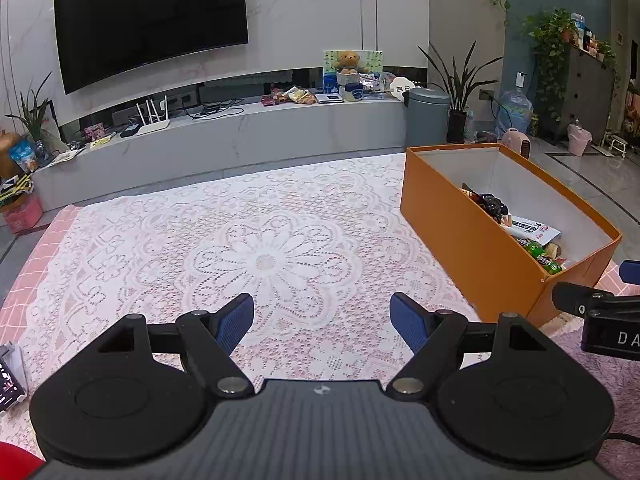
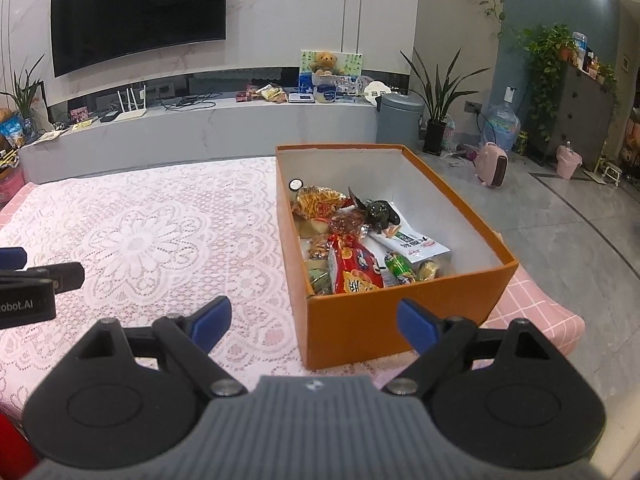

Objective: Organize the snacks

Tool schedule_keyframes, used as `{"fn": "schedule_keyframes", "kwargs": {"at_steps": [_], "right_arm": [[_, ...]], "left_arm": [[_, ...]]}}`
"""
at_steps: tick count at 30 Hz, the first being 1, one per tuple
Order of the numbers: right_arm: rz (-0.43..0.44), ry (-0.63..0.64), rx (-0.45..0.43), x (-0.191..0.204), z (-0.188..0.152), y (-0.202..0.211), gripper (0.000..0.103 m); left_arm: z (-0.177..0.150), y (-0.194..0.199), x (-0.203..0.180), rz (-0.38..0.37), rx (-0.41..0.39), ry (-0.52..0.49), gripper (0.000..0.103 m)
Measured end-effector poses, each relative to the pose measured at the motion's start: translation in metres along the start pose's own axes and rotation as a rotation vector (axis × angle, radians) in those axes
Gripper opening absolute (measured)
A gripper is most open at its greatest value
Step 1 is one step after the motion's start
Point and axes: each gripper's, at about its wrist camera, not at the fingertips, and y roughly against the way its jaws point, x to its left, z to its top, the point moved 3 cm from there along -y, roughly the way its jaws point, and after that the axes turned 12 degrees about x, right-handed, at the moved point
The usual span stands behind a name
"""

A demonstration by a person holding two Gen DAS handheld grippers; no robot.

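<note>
An orange box (image 2: 360, 324) stands on the right part of a table covered with white lace (image 2: 132, 240). It holds several snack packs: a red bag (image 2: 354, 270), a white pack (image 2: 412, 244), a green pack (image 2: 400, 268) and a bag of sticks (image 2: 320, 200). My right gripper (image 2: 314, 320) is open and empty, just in front of the box's near wall. My left gripper (image 1: 322, 320) is open and empty over the lace (image 1: 264, 248), left of the box (image 1: 472, 248). The right gripper's side (image 1: 600, 312) shows in the left wrist view.
A TV (image 1: 152, 20) hangs above a low grey console (image 1: 240, 136) with clutter behind the table. A grey bin (image 2: 400, 120), potted plants (image 2: 438, 96), a water jug (image 2: 502, 124) and a pink heater (image 2: 494, 164) stand on the floor at the right. A phone-like object (image 1: 10, 380) lies at the table's left edge.
</note>
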Motion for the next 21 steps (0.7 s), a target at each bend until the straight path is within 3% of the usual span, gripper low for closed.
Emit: {"fn": "schedule_keyframes", "kwargs": {"at_steps": [21], "right_arm": [[0.015, 0.013, -0.015, 0.0012, 0.0014, 0.0019, 0.088]], "left_arm": [[-0.0018, 0.0055, 0.007, 0.0, 0.018, 0.033, 0.091]]}}
